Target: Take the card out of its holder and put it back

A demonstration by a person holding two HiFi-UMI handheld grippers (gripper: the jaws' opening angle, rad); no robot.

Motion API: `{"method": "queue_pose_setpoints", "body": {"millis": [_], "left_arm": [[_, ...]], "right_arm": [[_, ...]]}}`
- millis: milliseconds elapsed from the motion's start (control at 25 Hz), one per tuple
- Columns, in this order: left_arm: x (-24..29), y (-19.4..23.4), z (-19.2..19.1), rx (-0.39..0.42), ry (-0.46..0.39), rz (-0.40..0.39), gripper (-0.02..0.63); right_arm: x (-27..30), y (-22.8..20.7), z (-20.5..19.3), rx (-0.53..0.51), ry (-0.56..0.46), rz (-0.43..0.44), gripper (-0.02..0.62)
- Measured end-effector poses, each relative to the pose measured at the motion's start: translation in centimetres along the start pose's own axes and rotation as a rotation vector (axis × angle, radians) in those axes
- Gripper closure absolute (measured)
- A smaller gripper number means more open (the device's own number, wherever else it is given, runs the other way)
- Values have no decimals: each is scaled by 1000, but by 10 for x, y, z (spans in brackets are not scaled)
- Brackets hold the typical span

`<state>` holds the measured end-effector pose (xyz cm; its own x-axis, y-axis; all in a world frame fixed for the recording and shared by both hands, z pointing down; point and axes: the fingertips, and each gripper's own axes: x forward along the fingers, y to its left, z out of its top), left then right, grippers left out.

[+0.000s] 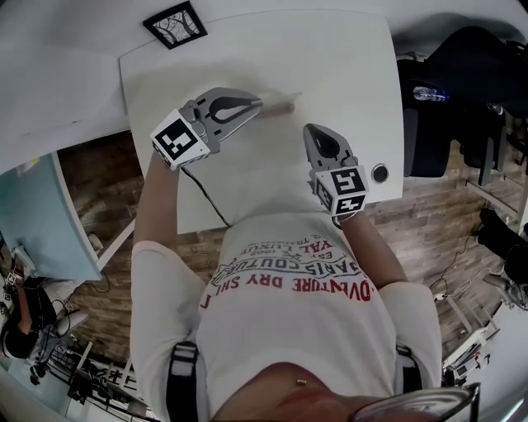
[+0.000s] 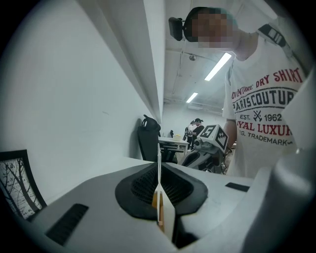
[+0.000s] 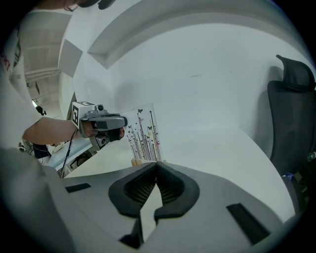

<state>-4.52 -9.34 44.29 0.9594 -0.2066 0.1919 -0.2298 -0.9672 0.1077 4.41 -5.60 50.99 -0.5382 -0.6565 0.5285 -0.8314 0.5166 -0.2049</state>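
Nearest the head camera is the person's T-shirt [image 1: 289,330], with both grippers reaching over the white table [image 1: 346,66] beyond it. The left gripper [image 1: 257,103] has its jaws closed on the side edge of the card [image 3: 143,131]. The card stands upright with its lower edge at the wooden holder [image 3: 135,162] on the table; whether it sits fully in the slot I cannot tell. The right gripper [image 1: 313,128] hovers near, apart from the card, jaws together and empty.

White table [image 1: 346,66], framed picture [image 1: 175,25], black chair [image 3: 291,118]
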Motion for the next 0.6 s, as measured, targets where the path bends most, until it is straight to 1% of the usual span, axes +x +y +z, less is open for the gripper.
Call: {"method": "queue_pose_setpoints", "body": {"millis": [200,440,600], "left_arm": [[4,1,6,11,-8,-27,569],[-2,3,0,4,-5,-25,569],[1,3,2,8,-18,-23,569]], "right_arm": [[-2,-4,1,-8,4,-4,574],[0,-4,2,-23,12,-2,574],[2,-5,1,-21,18,-3,574]]}}
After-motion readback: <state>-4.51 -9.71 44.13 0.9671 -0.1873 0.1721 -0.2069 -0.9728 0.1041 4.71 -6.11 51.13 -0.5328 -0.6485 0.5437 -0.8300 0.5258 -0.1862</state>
